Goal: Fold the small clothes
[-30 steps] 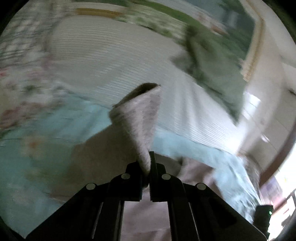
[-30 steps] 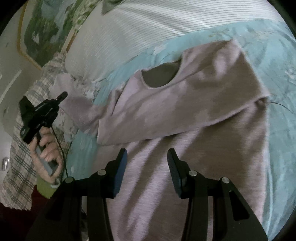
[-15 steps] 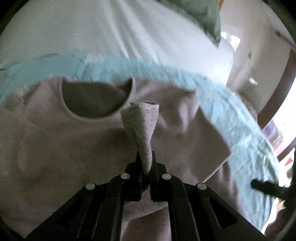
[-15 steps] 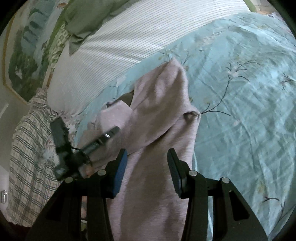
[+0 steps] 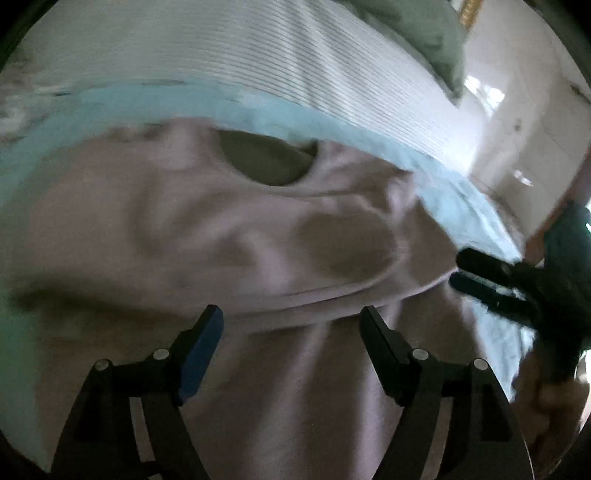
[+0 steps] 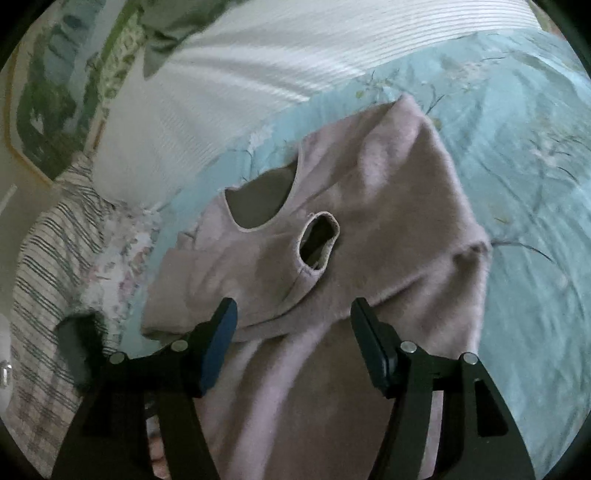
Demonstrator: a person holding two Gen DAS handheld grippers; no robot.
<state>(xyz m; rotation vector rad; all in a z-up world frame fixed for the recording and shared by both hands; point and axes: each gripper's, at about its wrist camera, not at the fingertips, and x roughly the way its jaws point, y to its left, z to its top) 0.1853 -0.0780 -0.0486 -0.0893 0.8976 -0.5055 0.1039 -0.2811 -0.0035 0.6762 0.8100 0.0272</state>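
Note:
A pale pink long-sleeved top (image 6: 369, 206) lies on a light blue floral bedsheet (image 6: 517, 129), neck opening (image 6: 258, 199) towards the pillows. One sleeve is folded across the chest, its cuff (image 6: 318, 240) lying open just below the neckline. My right gripper (image 6: 293, 317) is open and empty above the folded sleeve's lower edge. In the left wrist view the top (image 5: 184, 236) fills the frame, blurred. My left gripper (image 5: 290, 325) is open and empty over the fold. The right gripper (image 5: 491, 280) shows there at the right edge.
A white striped pillow (image 6: 240, 81) lies behind the top. A checked blanket (image 6: 48, 258) is at the left of the right wrist view, a green cushion (image 5: 417, 26) at the back. A wall and doorway (image 5: 517, 122) are at the right.
My left gripper has let go of the sleeve cuff and opened; the sleeve now lies across the chest. Both grippers have shifted over the top.

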